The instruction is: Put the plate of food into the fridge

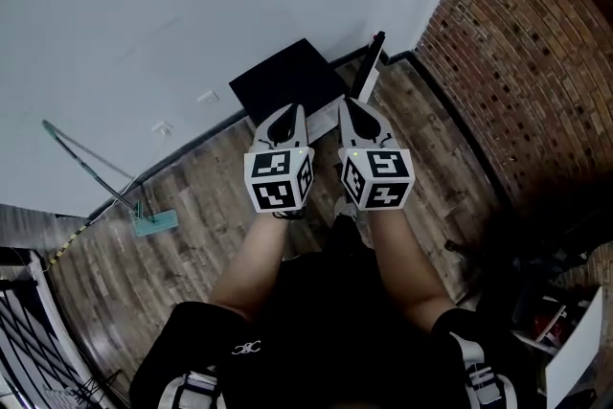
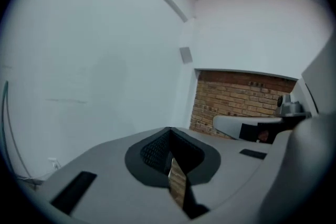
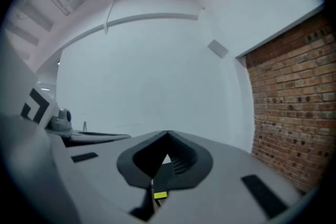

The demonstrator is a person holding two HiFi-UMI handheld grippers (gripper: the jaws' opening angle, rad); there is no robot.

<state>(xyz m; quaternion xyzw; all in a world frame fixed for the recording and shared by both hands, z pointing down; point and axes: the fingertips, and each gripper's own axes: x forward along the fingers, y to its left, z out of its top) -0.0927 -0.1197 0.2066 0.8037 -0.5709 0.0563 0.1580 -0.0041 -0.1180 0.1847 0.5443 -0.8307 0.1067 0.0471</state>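
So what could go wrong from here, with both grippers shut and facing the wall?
Neither plate nor fridge is in view, so the person probably must turn; the mop on the floor at the left and the black board ahead could catch a foot. The left gripper and right gripper are shut, empty and close together, so they may knock each other.

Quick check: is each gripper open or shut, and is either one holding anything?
Left gripper: closed, jaws together, nothing between them.
Right gripper: closed, jaws together, nothing held.
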